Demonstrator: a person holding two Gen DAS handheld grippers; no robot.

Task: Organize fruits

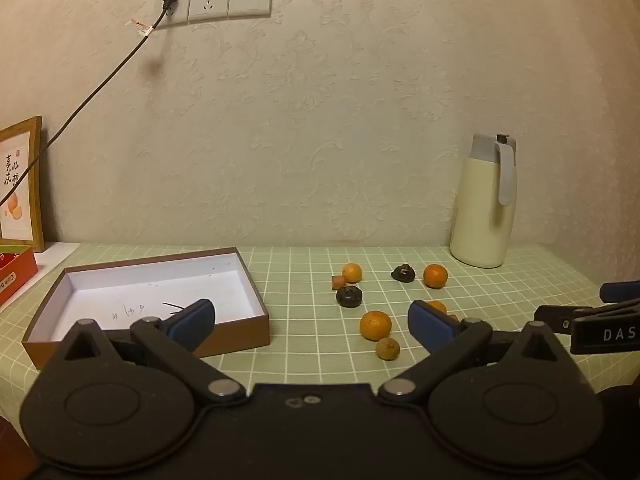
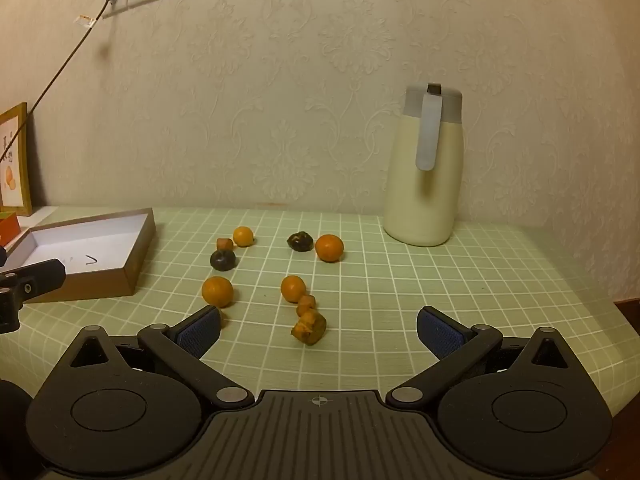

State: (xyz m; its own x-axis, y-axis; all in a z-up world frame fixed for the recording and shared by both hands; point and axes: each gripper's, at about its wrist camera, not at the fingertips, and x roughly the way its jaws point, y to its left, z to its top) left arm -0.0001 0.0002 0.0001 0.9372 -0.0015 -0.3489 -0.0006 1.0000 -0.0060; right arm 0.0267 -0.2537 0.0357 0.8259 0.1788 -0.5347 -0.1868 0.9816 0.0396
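Note:
Several small fruits lie loose on the green checked tablecloth (image 2: 400, 300): oranges (image 1: 375, 325) (image 2: 217, 291) (image 2: 329, 247) (image 2: 293, 288), two dark round fruits (image 1: 349, 296) (image 2: 223, 259) and brownish pieces (image 2: 309, 328). An empty brown box (image 1: 152, 292) (image 2: 92, 252) with a white inside stands to their left. My left gripper (image 1: 312, 322) is open above the table, its left finger over the box's near wall. My right gripper (image 2: 318, 332) is open, with the brownish pieces on the cloth just ahead between its fingers. Neither holds anything.
A cream thermos jug (image 1: 486, 204) (image 2: 426, 168) stands at the back right against the wall. A framed picture (image 1: 20, 184) and a red box (image 1: 14, 276) sit at the far left. A black cable (image 1: 100, 88) runs from the wall socket. The table's right edge (image 2: 616, 304) is close.

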